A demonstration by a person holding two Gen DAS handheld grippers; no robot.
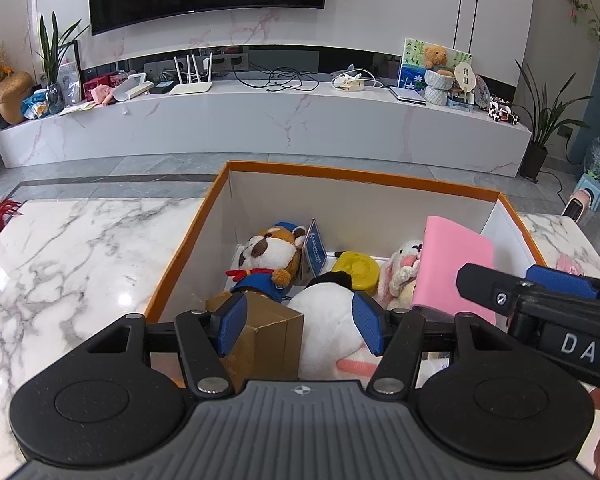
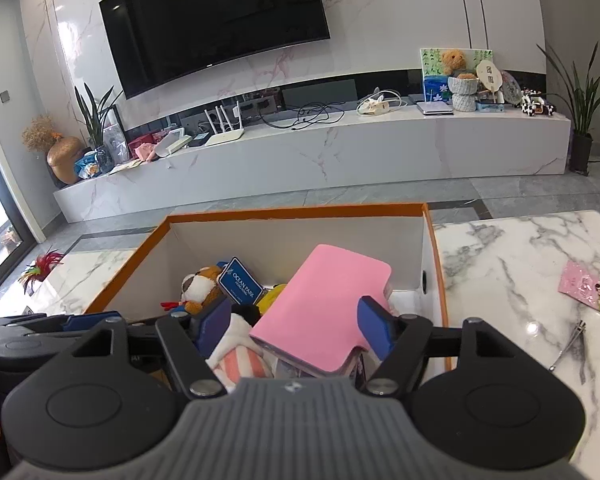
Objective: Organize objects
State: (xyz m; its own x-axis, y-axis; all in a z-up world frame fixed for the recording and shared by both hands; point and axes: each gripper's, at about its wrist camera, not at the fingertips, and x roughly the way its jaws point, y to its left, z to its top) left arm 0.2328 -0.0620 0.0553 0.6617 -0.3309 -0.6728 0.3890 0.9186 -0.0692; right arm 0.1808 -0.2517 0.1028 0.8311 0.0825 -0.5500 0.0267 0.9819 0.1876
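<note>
Right view alone is showing a pink packet (image 2: 586, 287) and nail clippers (image 2: 568, 344) lying on the bench (image 2: 520, 248). Orange box (image 1: 188, 236) is holding plush toys (image 1: 272, 252), a yellow lid (image 1: 358, 270), a cardboard carton (image 1: 264, 332). Left tongs (image 1: 300, 320) are hanging spread, empty. Right tongs (image 2: 296, 330) are spread around the pink case (image 2: 324, 312), grip unclear.

Right tongs (image 2: 298, 330), blue pads spread apart, above an orange-rimmed box (image 2: 296, 211) on the marble table (image 2: 520, 264), containing a pink case (image 2: 324, 312) and plush toys (image 2: 198, 288).
</note>
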